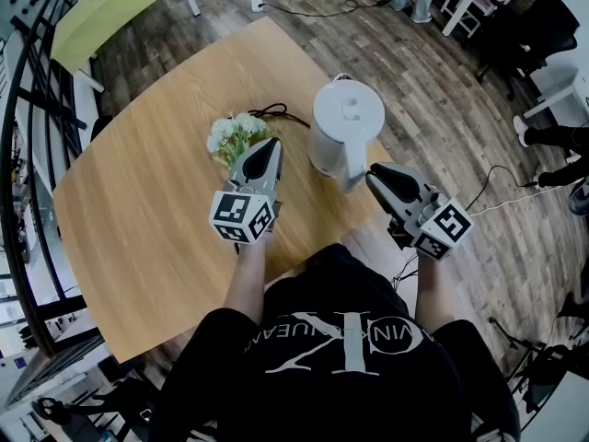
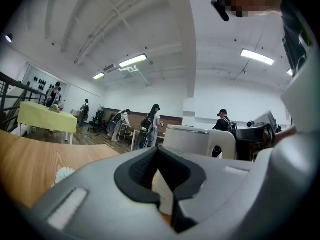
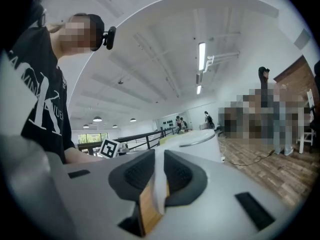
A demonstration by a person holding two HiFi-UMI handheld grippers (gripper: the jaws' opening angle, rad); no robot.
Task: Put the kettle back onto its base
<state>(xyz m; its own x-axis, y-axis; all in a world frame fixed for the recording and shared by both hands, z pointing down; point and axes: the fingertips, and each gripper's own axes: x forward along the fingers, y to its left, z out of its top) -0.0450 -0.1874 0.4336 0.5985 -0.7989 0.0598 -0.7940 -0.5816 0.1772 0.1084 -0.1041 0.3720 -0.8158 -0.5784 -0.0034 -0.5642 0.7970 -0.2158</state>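
A white electric kettle (image 1: 342, 122) stands near the right edge of the round wooden table (image 1: 138, 210), its handle (image 1: 354, 166) turned toward me. My right gripper (image 1: 373, 175) is level and shut on that handle; in the right gripper view the white handle (image 3: 160, 184) fills the gap between the pads of that gripper (image 3: 159, 174), with the kettle's body (image 3: 200, 144) just beyond. My left gripper (image 1: 269, 145) hovers left of the kettle, shut and holding nothing. Its own view has the left gripper (image 2: 158, 151) pointing level at the kettle (image 2: 187, 139). No base shows in any view.
A small bunch of white flowers (image 1: 232, 134) sits just ahead of the left gripper, with a black cord (image 1: 276, 110) curling behind it. The table's edge runs right beside the kettle. Cables lie on the wooden floor (image 1: 497, 182). People and desks stand far off.
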